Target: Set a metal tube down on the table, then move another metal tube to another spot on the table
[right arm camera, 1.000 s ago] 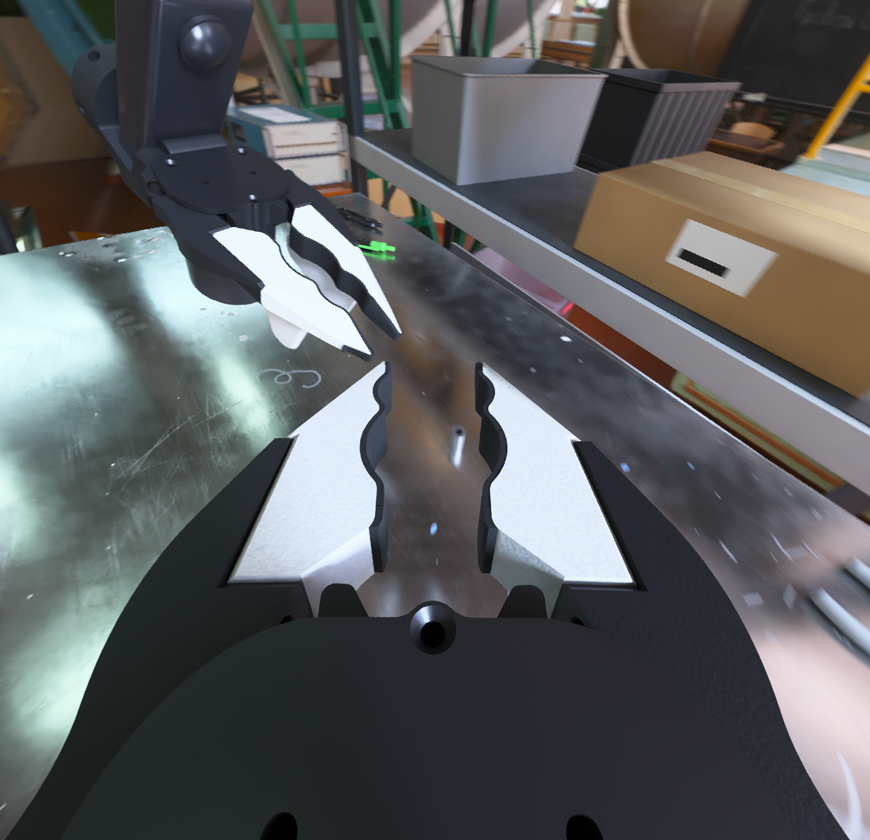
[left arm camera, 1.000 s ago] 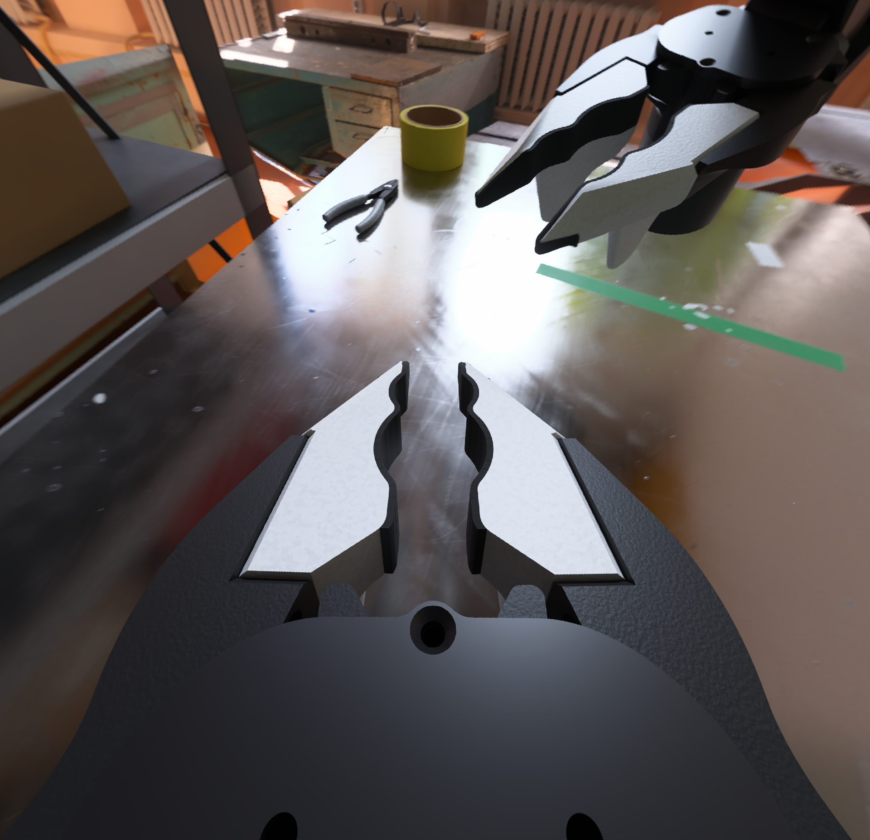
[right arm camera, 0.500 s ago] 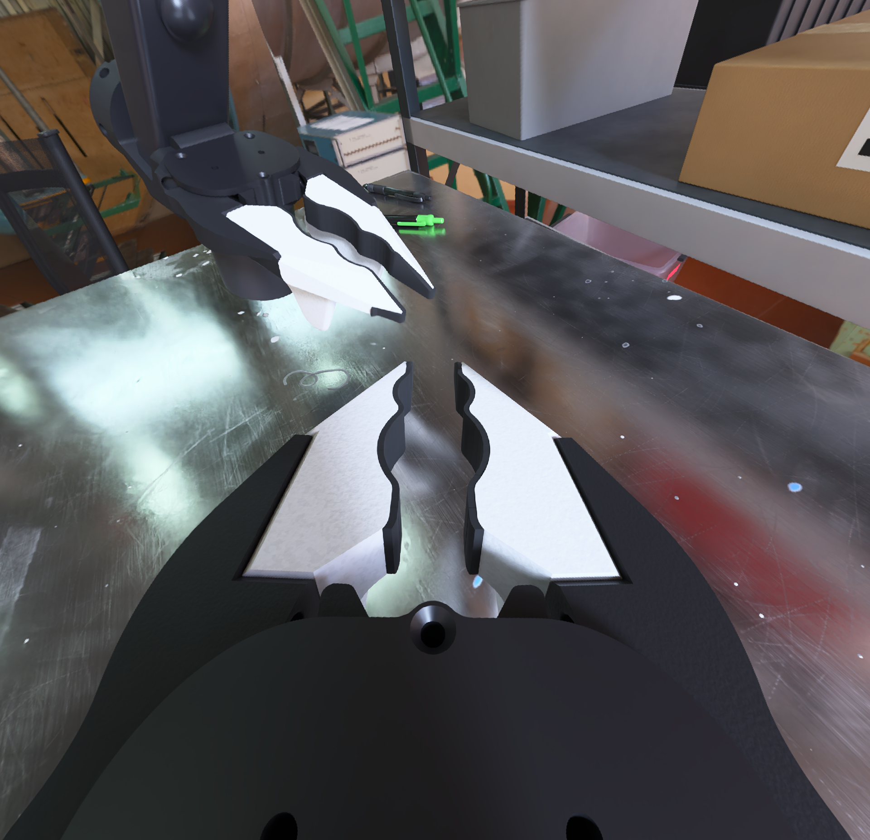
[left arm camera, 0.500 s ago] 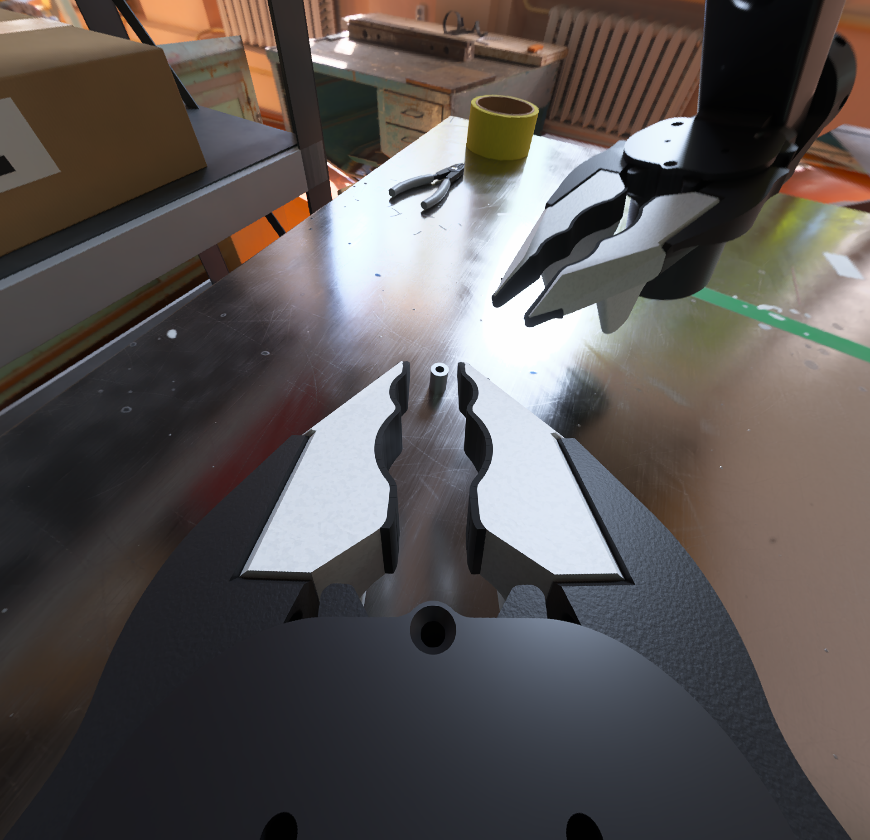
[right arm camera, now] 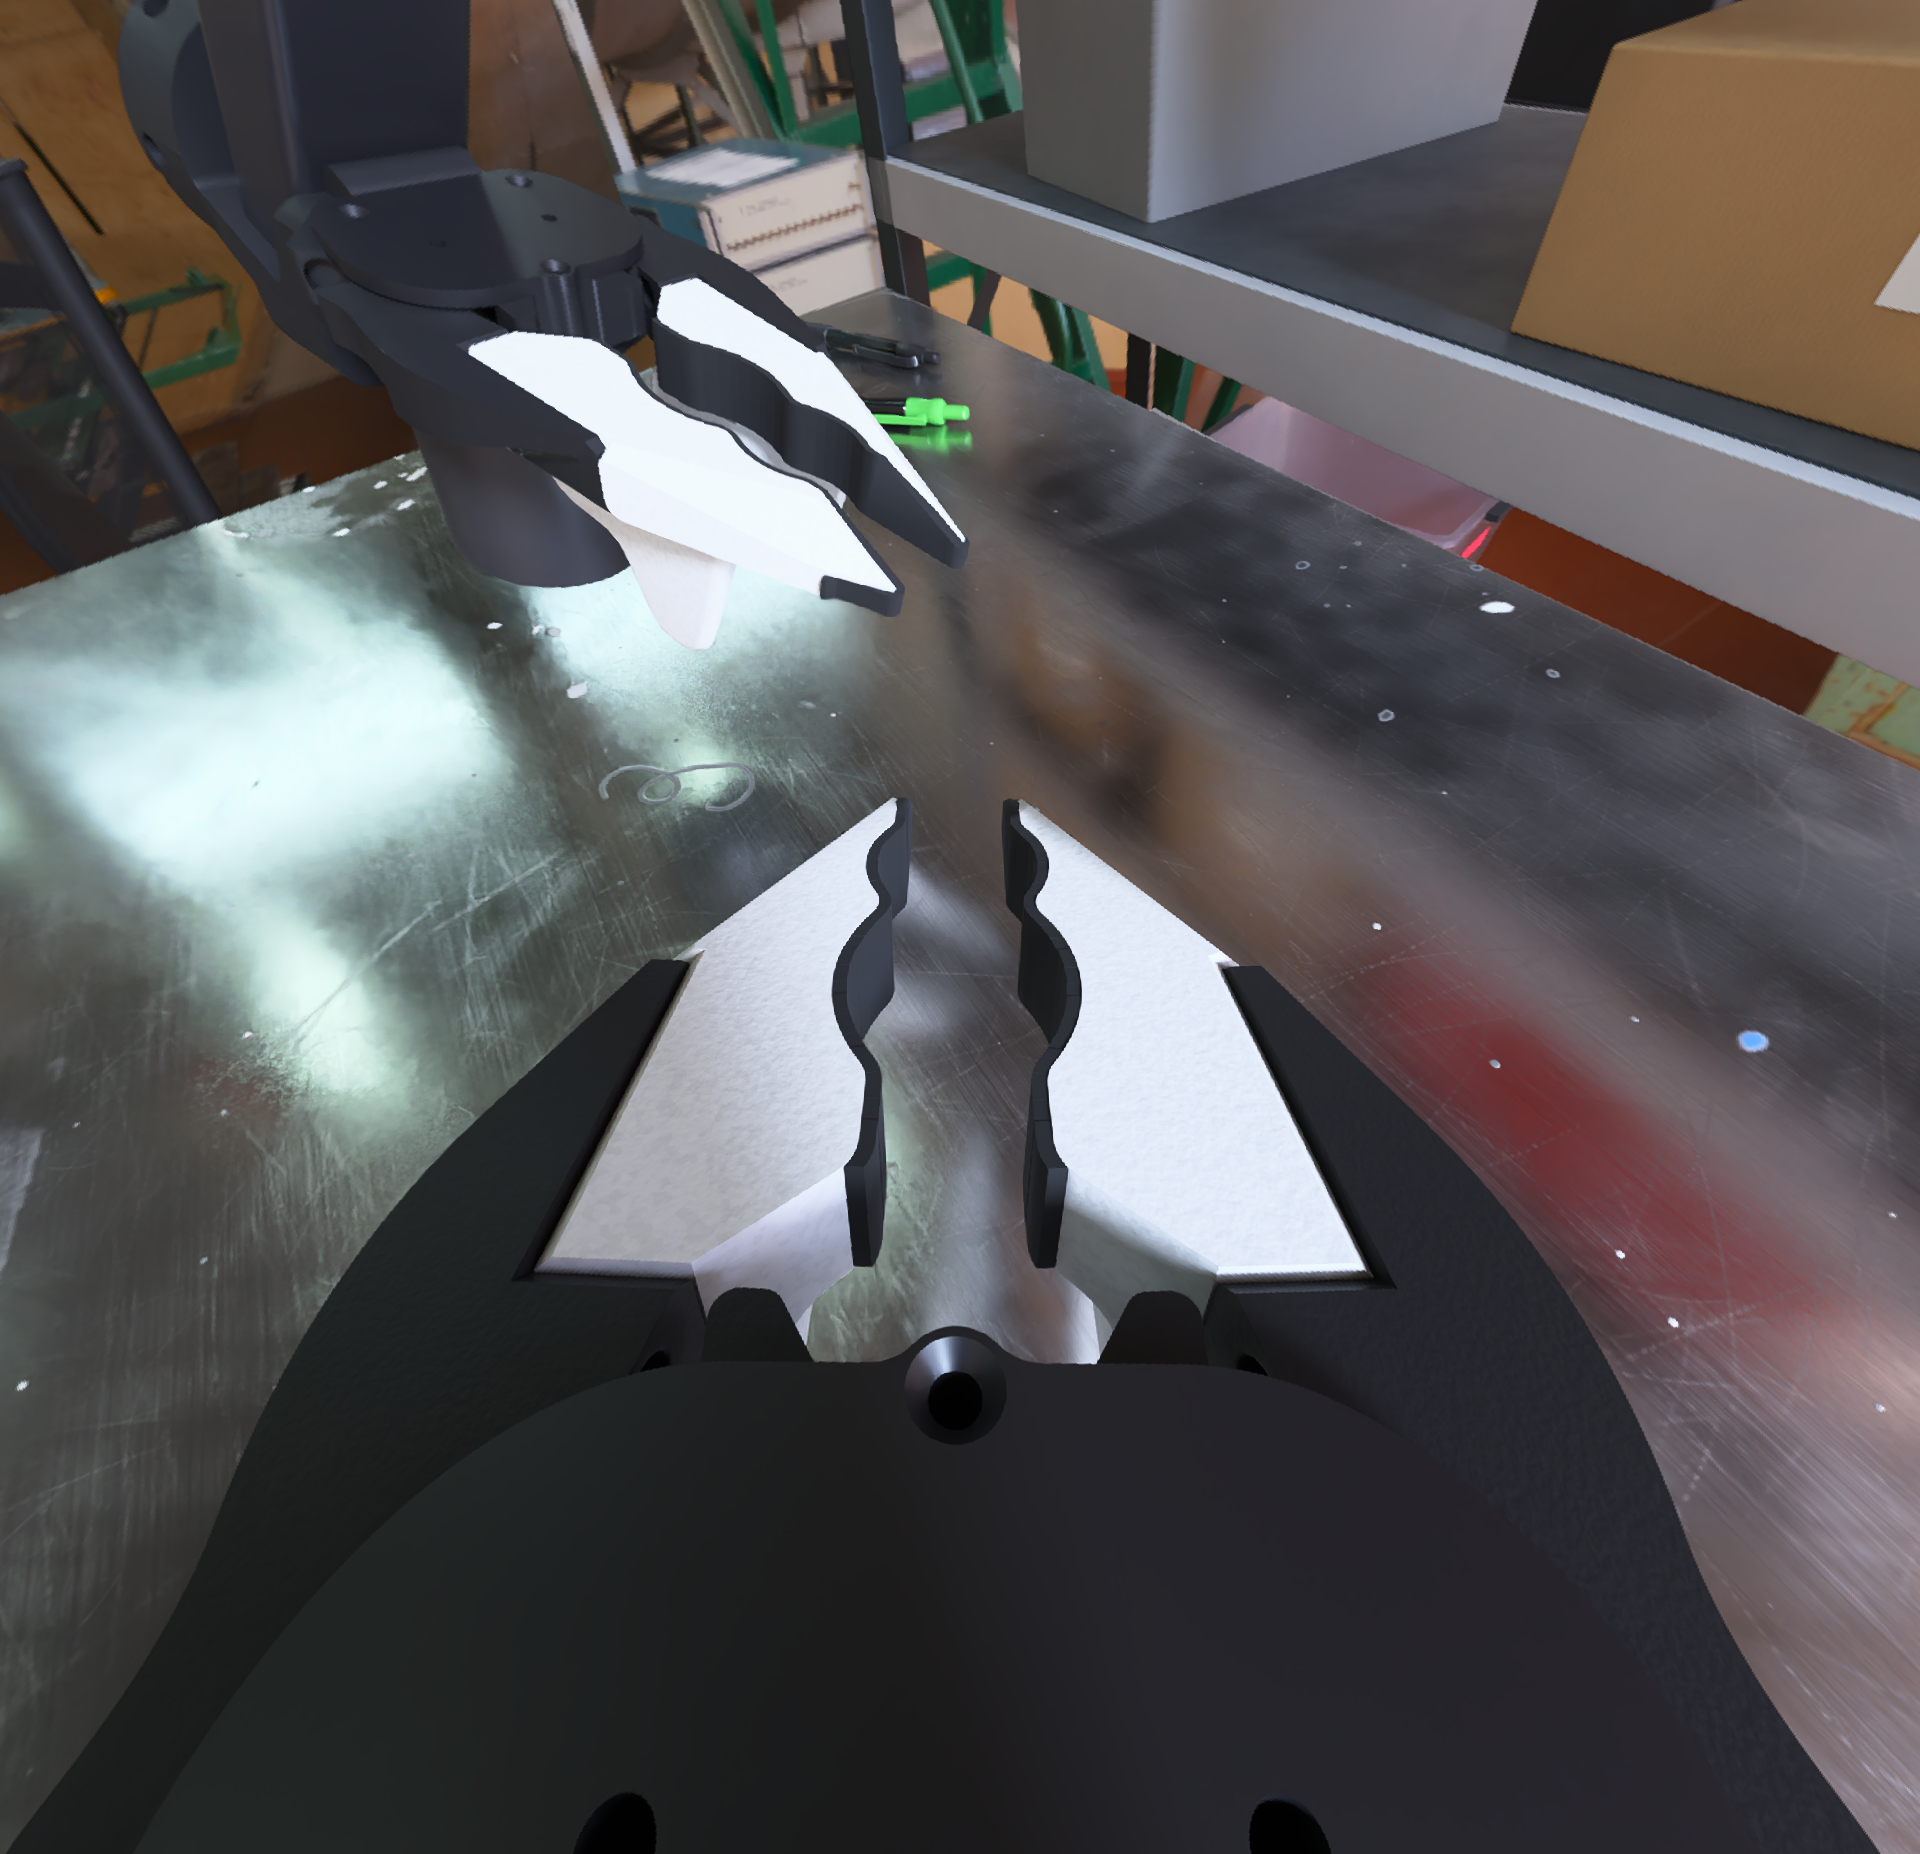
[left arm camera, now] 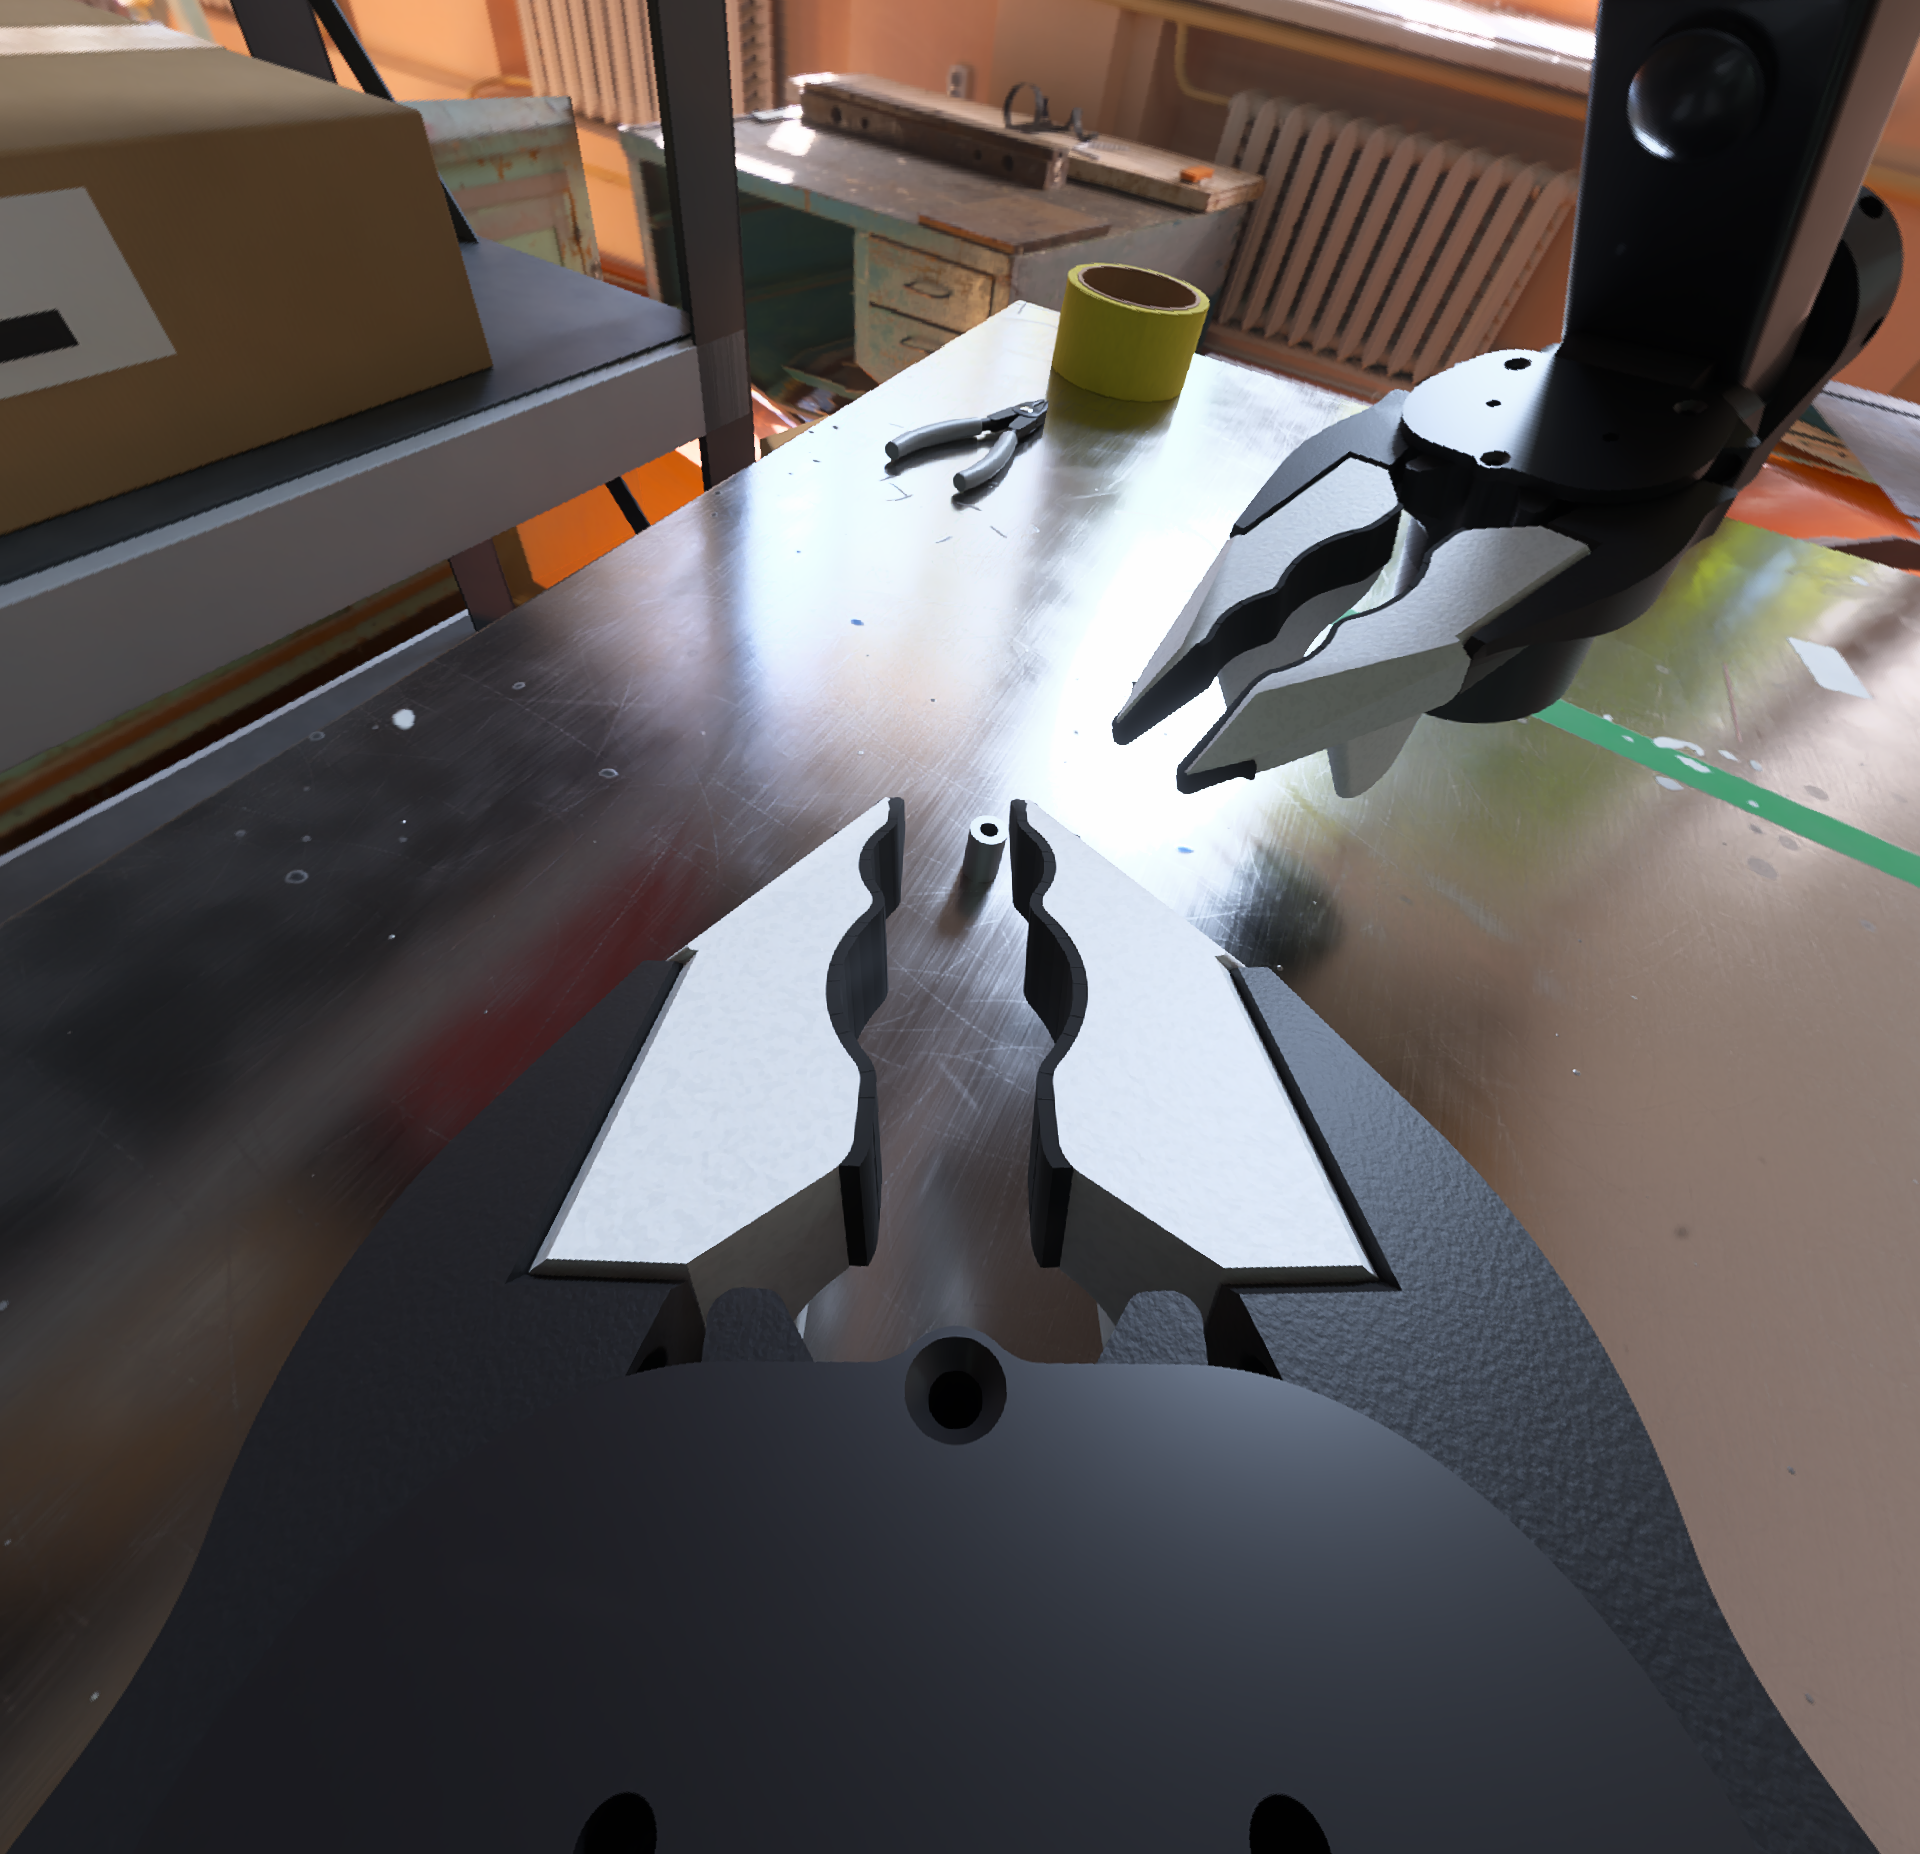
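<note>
Metal tube point(left arm camera: 982, 854): short grey cylinder, standing upright on the desk point(left arm camera: 727, 682), bore facing up. In the left wrist view it sits between the tips of the left gripper point(left arm camera: 956, 833), nearer the right-hand tip, small gap on each side as far as I can tell; no contact visible. Left jaws are apart, nothing clamped. Only one tube visible in either view. Right gripper point(right arm camera: 953, 828): jaws also apart with a narrow gap, only bare scratched desk between them, nothing held. Left wrist view shows the right gripper hanging above the desk ahead and to the right of the left jaws, tips angled down toward the tube but well clear of it. Right wrist view shows the left gripper ahead and to the left of the right jaws, tips pointing down-right; tube not visible from there. Further ahead of the left jaws: grey-handled pliers point(left arm camera: 966, 443) lying flat, yellow tape roll point(left arm camera: 1127, 344) just beyond them near the desk's far end. Green tape strip point(left arm camera: 1745, 796) on the desk to the right, under the right gripper. Left of the left jaws: shelf point(left arm camera: 343, 454) with a cardboard box point(left arm camera: 229, 246) on it. Right wrist view: same shelf is to the right, also carrying a grey bin point(right arm camera: 1247, 59); a small green part point(right arm camera: 925, 414) lies on the desk far ahead.
</note>
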